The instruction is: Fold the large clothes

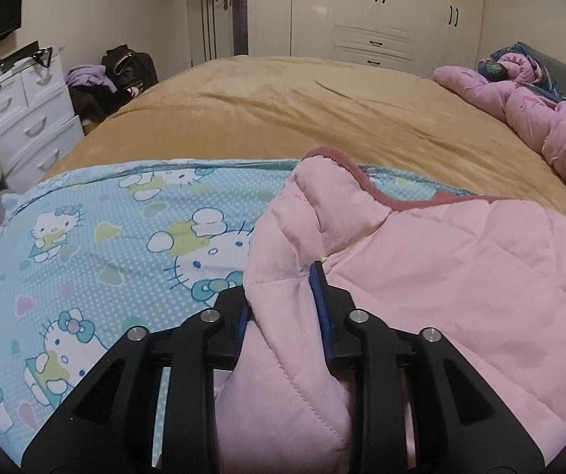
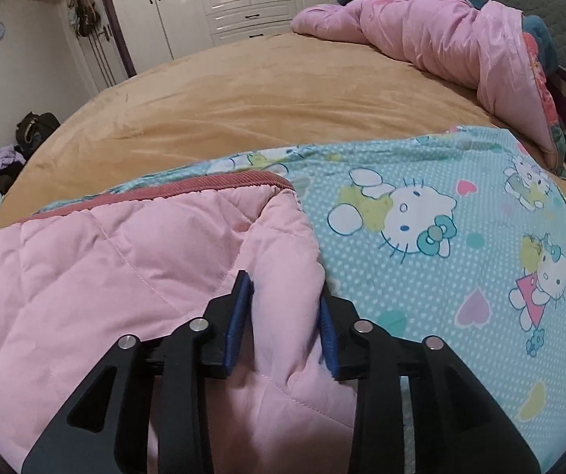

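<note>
Two wrist views, both looking along the jaws onto a bed. The pink quilted jacket (image 1: 441,276) lies on a blue cartoon-print sheet (image 1: 105,245), which is spread over the tan bed cover (image 1: 283,110).

Left gripper (image 1: 283,308): a thick fold of the jacket's edge passes between the jaws. They stand partly open; the right blue pad (image 1: 320,304) lies against the fabric, while the left pad is mostly hidden behind the fold, so the grip appears slack rather than clamped. The rest of the jacket spreads to the right of these jaws, the printed sheet to their left.

Right gripper (image 2: 285,316): the opposite edge of the jacket (image 2: 125,256) sits between its jaws, which are likewise partly open, with a sliver of gap visible at the left pad (image 2: 239,308). The garment's bulk lies left of these jaws, and the sheet (image 2: 461,237) to their right. A darker ribbed trim (image 2: 204,185) runs along the far edge, ahead of both jaws.

Handling, as a judgement: the jacket looks padded, soft and light, springy enough to puff open once released, and its smooth shell may slip. Holds are best taken at stitched seams or the ribbed trim, gathering all layers, one grip at each side edge.

A crumpled pink duvet (image 2: 441,39) lies well beyond the jaws, by the headboard.
</note>
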The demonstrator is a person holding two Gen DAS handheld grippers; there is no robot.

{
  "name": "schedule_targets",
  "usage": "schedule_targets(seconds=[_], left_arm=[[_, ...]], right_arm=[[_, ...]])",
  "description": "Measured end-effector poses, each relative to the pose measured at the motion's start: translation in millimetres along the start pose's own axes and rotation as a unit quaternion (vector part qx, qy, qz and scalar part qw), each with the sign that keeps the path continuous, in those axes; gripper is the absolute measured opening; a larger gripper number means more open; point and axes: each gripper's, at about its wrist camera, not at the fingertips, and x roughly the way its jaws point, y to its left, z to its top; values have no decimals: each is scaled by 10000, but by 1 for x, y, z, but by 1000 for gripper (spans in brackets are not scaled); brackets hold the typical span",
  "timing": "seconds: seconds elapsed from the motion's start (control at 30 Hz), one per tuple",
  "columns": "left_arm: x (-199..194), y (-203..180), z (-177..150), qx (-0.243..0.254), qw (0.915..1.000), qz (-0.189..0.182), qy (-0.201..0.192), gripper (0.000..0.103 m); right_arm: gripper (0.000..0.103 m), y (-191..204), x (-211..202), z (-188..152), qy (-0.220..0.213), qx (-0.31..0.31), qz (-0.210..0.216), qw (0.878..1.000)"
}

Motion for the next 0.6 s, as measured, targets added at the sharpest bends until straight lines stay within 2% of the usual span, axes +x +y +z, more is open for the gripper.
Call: schedule_targets(seconds=[0.1, 0.17, 0.2, 0.23, 0.3, 0.33, 0.4, 0.5, 0.6], left_arm=[[-2, -4, -1, 134, 9997, 146, 150, 24], [-7, -6, -1, 243, 9992, 254, 175, 27], [-11, -5, -1, 249, 9991, 305, 171, 37], [-15, -2, 0, 212, 9989, 382, 190, 53], [-24, 3, 0, 114, 9985, 511, 151, 67], [-30, 5, 0, 69, 9986, 509, 102, 67], [-46, 8, -1, -45, 9991, 423, 40, 70], [-73, 2, -6, -31, 9994, 323, -135, 92], [-101, -14, -16, 29, 9996, 100, -256, 94]], right_arm=[[45, -6, -4, 1, 136, 260, -18, 9996], [73, -17, -15, 1, 167, 632, -24, 9979], [73, -20, -22, 1, 115, 687, 30, 9976], [73, -21, -31, 0, 49, 712, 127, 9974], [76, -20, -51, -3, -116, 663, 287, 9973], [82, -18, -63, -6, -218, 574, 389, 9974], [85, -10, -88, -13, -399, 322, 546, 9972], [85, 5, -114, -25, -512, -13, 777, 9957], [85, 26, -138, -47, -539, -444, 928, 9932]])
